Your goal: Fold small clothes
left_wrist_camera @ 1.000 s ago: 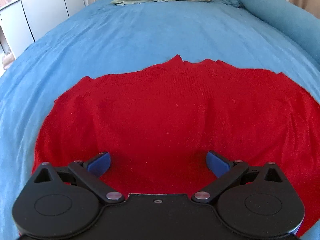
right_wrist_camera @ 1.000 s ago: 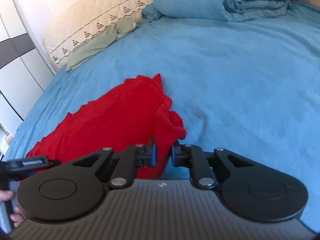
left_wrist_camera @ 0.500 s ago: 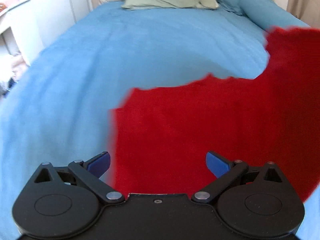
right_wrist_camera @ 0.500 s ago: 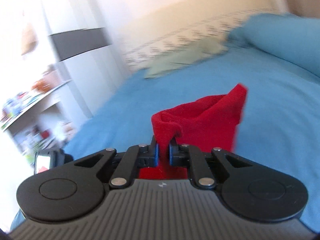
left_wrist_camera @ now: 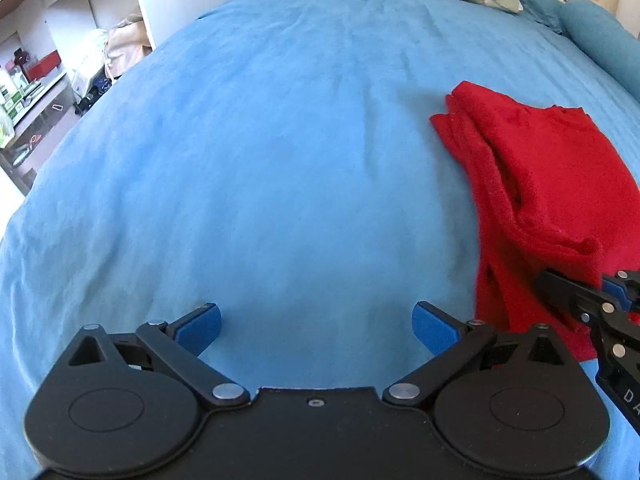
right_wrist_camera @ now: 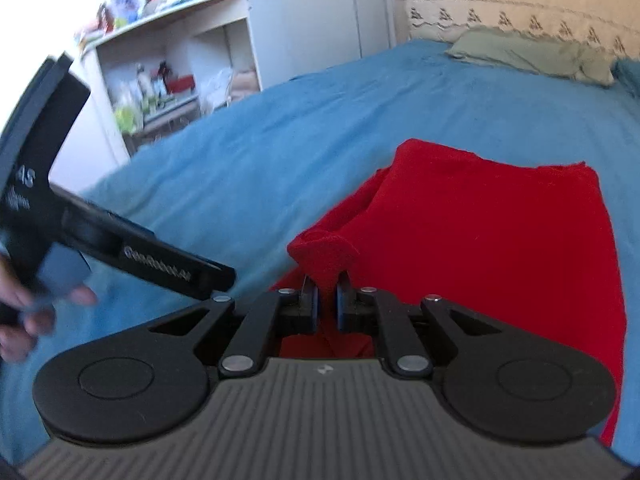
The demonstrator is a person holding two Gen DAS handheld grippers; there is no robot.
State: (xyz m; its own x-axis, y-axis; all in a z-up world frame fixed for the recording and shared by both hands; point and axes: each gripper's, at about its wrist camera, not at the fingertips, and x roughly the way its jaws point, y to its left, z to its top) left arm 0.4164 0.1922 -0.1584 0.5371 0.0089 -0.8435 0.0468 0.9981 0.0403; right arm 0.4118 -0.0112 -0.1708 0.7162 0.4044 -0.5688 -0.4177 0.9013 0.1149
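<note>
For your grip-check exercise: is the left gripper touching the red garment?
Apart. The left wrist view shows the left gripper open over bare blue bedspread, with the red garment off to its right.

White lettering reading "GenRobot.AI" runs along the black body of the left gripper (right_wrist_camera: pixel 176 268); partial letters "AS" mark its handle, and "D" shows on the right gripper (left_wrist_camera: pixel 624 392).

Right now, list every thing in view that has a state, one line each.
red garment: folded over on itself, lying on the bed, one corner pinched.
right gripper: shut on the red garment's corner.
left gripper: open, nothing between its fingers, over bare blue bedspread.
green pillow: lying flat at the bed's head.
</note>
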